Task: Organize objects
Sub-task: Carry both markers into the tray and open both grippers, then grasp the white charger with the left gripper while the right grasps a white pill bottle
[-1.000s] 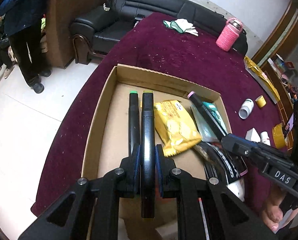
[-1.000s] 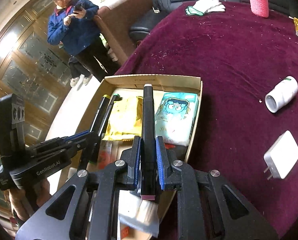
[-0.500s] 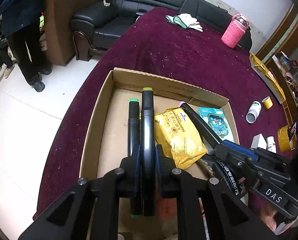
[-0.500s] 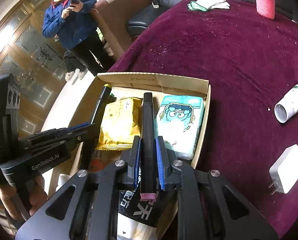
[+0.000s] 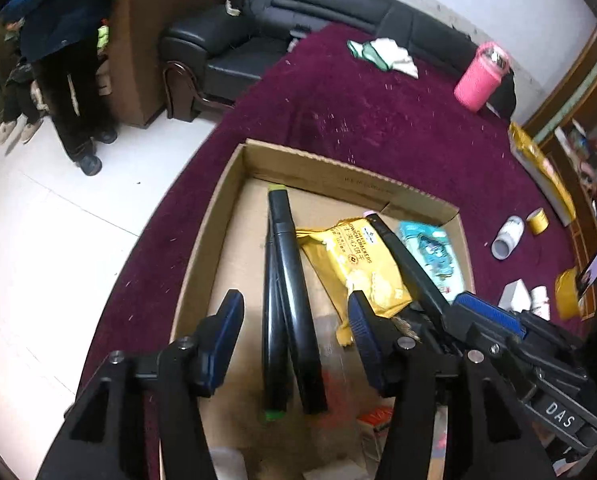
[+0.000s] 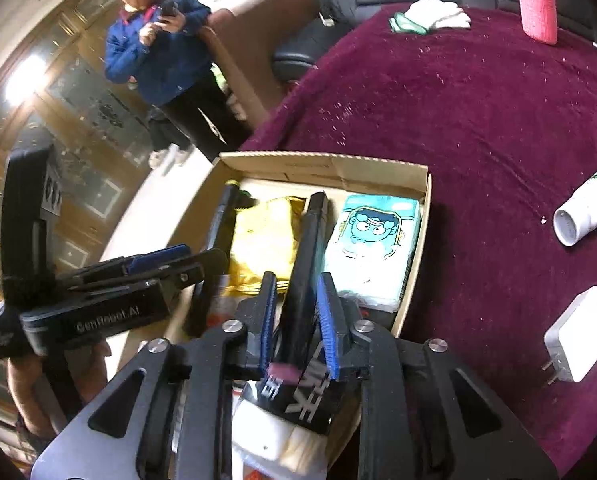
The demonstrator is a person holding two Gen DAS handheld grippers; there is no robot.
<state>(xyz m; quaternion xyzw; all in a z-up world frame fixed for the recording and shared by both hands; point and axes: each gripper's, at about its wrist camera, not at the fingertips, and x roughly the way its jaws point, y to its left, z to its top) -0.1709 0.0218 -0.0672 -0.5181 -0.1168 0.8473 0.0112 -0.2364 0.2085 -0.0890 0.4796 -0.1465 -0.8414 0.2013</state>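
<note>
A cardboard box [image 5: 222,216] sits on a maroon table. Two black markers with green caps [image 5: 288,292] lie side by side on its floor. My left gripper [image 5: 294,312] is open above them, jaws wide apart, holding nothing. A yellow cracker packet [image 5: 358,256] and a teal tissue pack [image 6: 372,248] lie in the box. My right gripper [image 6: 294,300] has its jaws parted around a black marker with a pink end [image 6: 304,264], which lies between packet and tissue pack. The box also shows in the right wrist view [image 6: 414,248].
On the table outside the box lie a white tube [image 6: 586,212], a white charger [image 6: 578,332], a pink bottle [image 5: 480,80], white gloves [image 5: 386,54] and yellow tape rolls [image 5: 538,220]. A person in blue [image 6: 158,48] stands on the white floor beside sofas.
My left gripper has opened and let go of the black marker, which now lies beside the other one. My right gripper has loosened its jaws around the pink-ended marker, lower in the box.
</note>
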